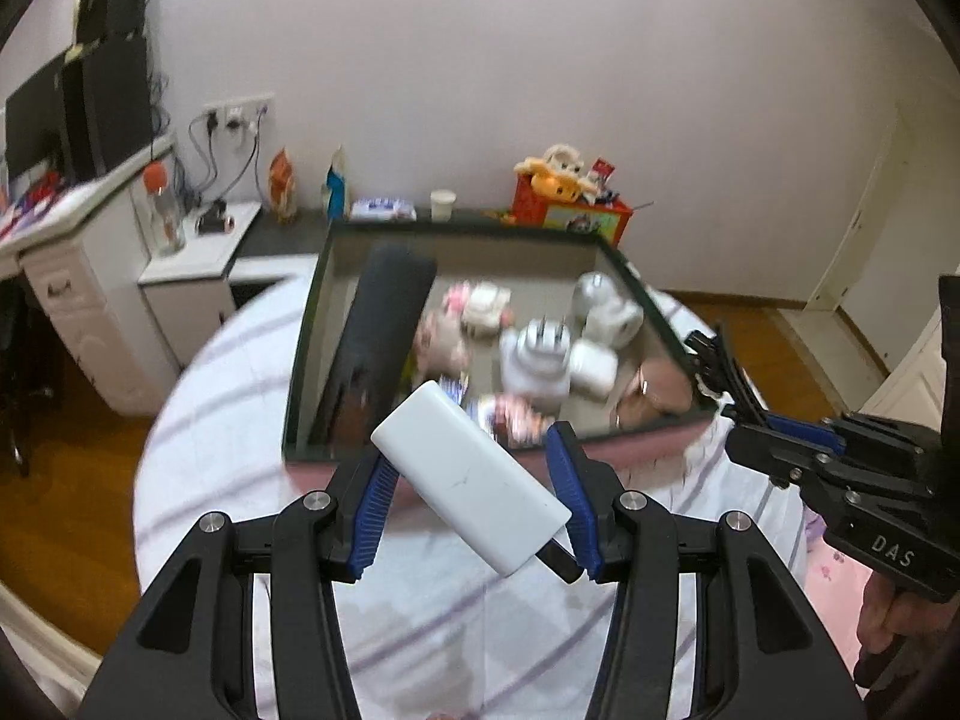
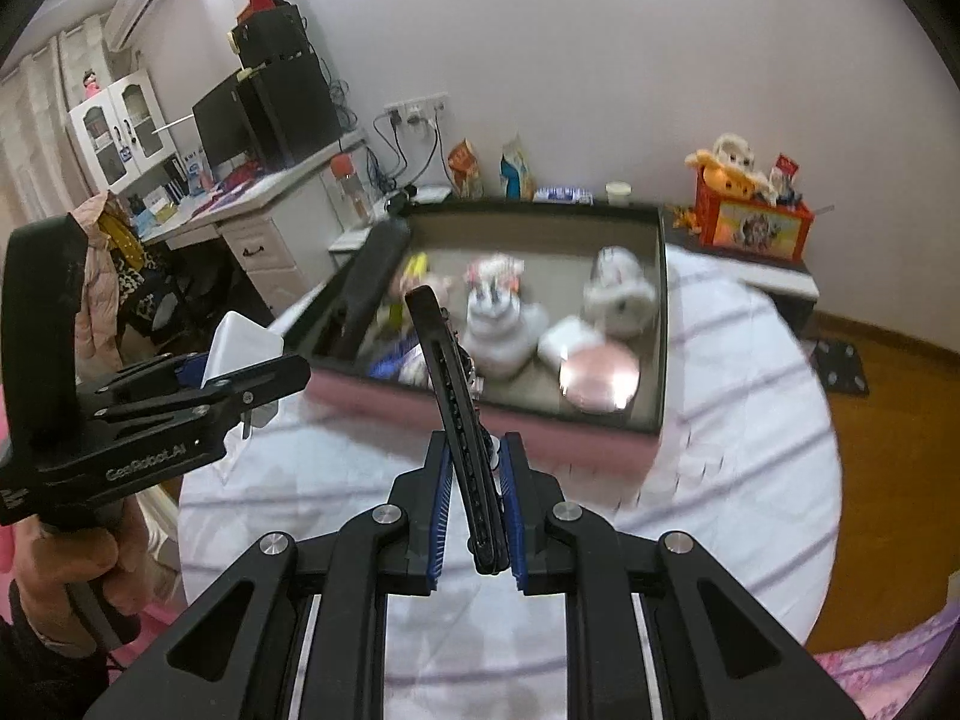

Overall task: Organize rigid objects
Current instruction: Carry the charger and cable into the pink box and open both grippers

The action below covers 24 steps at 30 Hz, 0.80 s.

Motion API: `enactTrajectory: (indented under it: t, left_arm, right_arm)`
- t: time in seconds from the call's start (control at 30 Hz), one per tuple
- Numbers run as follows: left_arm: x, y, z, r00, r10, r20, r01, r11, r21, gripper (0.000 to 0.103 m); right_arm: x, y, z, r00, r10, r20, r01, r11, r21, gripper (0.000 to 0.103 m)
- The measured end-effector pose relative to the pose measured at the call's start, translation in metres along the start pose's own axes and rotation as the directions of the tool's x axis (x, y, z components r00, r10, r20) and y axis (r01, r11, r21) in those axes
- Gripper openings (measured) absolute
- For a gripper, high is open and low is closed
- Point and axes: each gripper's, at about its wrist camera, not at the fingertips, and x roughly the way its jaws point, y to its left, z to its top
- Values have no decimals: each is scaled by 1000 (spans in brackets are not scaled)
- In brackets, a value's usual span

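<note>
My left gripper (image 1: 474, 498) is shut on a white power bank (image 1: 468, 468), held tilted above the bed just short of the box's near wall; it also shows in the right wrist view (image 2: 240, 342). My right gripper (image 2: 474, 516) is shut on a long black comb-like bar (image 2: 456, 408) that sticks up toward the box. The dark box with a pink near wall (image 2: 498, 420) holds white chargers (image 1: 534, 360), a round pink case (image 2: 597, 381), small plush items and a tall black object (image 1: 378, 348) leaning at its left side.
The box stands on a white striped bedsheet (image 1: 240, 420). Behind it a dark shelf carries snack bags, a tissue pack, a cup (image 1: 443, 204) and a red toy box (image 1: 570, 210). A white desk with monitor stands left (image 1: 72, 222). Wooden floor lies around.
</note>
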Motion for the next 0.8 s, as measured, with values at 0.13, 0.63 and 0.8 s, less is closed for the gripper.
enactTrajectory:
  t: [0.13,0.63,0.8]
  left_arm:
    - [13,-2,30,1000,-19,9,19,1000,10,50]
    - [120,-19,78,993,-45,-108,53,996,67,51]
    - [146,-11,72,987,-42,-153,50,997,50,51]
  right_arm:
    - [8,-9,31,1000,3,20,-3,1000,5,16]
    - [112,-57,84,994,8,-111,3,994,106,16]
    - [135,-62,81,987,-17,-158,32,995,95,16]
